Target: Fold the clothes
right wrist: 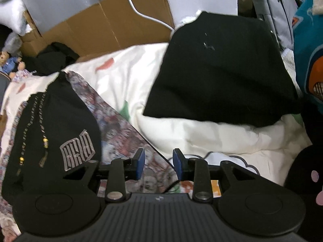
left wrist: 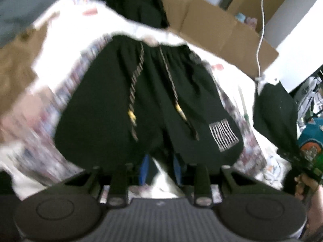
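**A:** Where are the shorts?

**B:** The black shorts (left wrist: pixel 145 100) lie spread out on a patterned cloth (left wrist: pixel 60 104) on the bed, waistband away from me and the two legs toward me. Two striped drawstrings (left wrist: pixel 135 84) run down the front, each with a yellow bead near its end. A pale printed logo (left wrist: pixel 223 136) sits on the leg at the right of my left camera's picture. That picture is blurred, so finer detail is lost.

**A:** And your left fingers?

**B:** My left gripper (left wrist: pixel 160 167) hangs above the leg ends of the shorts. I see blue pads on either side of a dark fold of cloth, but the blur keeps me from telling whether they press on it or stand clear. I can't say.

**A:** The right?

**B:** My right gripper (right wrist: pixel 159 164) is released. Its two blue fingers (right wrist: pixel 141 162) stand apart with a clear gap and nothing between them. Below them is the edge of the patterned cloth, where it meets the white duvet (right wrist: pixel 201 133). The shorts are off to the left in this view, not touching my fingers.

**A:** What else is on the bed?

**B:** A folded black garment (right wrist: pixel 220 80) lies on the duvet, well apart from the shorts, toward the upper right. Behind the bed stands a cardboard box (right wrist: pixel 113 26) with a white cable (right wrist: pixel 141 12) across it. A crumpled dark cloth (right wrist: pixel 54 58) sits at the far edge, beside a small doll (right wrist: pixel 12 64).
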Motion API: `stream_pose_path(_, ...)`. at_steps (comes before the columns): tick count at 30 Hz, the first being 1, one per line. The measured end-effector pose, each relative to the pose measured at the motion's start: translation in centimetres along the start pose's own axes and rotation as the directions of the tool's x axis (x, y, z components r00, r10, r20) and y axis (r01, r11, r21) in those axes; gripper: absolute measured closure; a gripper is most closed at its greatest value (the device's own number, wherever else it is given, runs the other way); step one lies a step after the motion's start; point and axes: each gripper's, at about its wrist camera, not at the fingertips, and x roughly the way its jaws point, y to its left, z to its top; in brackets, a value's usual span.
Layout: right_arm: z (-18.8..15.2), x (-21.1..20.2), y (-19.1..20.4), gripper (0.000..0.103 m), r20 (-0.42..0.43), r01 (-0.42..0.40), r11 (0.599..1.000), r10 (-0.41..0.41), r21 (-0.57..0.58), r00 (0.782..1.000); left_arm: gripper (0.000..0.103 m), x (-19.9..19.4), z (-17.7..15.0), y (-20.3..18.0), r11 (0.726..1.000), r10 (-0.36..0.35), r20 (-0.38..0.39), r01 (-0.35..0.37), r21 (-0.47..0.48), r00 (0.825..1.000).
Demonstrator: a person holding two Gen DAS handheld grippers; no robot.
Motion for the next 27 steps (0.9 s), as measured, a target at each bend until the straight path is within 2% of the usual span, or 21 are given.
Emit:
stream_pose_path(5,1.0,-2.4,1.6,0.069,0.028,-0.027,0.999,0.027,-0.02,0.999,0.073,-4.1,3.3,1.7,0.994,0.052,0.049,-0.056,0.099,0.997)
stream_pose_path(10,1.9,-4.8,3.4,0.069,0.054,-0.067,0.997,0.069,-0.043,0.996,0.073,-7.5,5.3,4.9,0.991,0.067,0.08,-0.075,0.109,0.995)
stream_pose_path(14,1.9,-6.6,5.6,0.068,0.065,-0.132,0.99,0.136,-0.057,0.989,0.071,-8.7,6.0,8.0,0.992,0.076,0.073,-0.082,0.095,0.994)
stream_pose_path(16,1.6,-7.2,7.1,0.062,0.062,-0.161,0.984,0.166,-0.07,0.984,0.071,-8.4,5.8,9.9,0.992,0.088,0.059,-0.093,0.083,0.994)
stream_pose_path(27,-2.8,-5.2,15.6,0.062,-0.075,-0.314,0.938,0.306,-0.148,0.949,0.071,-2.5,3.4,18.8,0.995,0.085,-0.02,-0.086,-0.042,0.996)
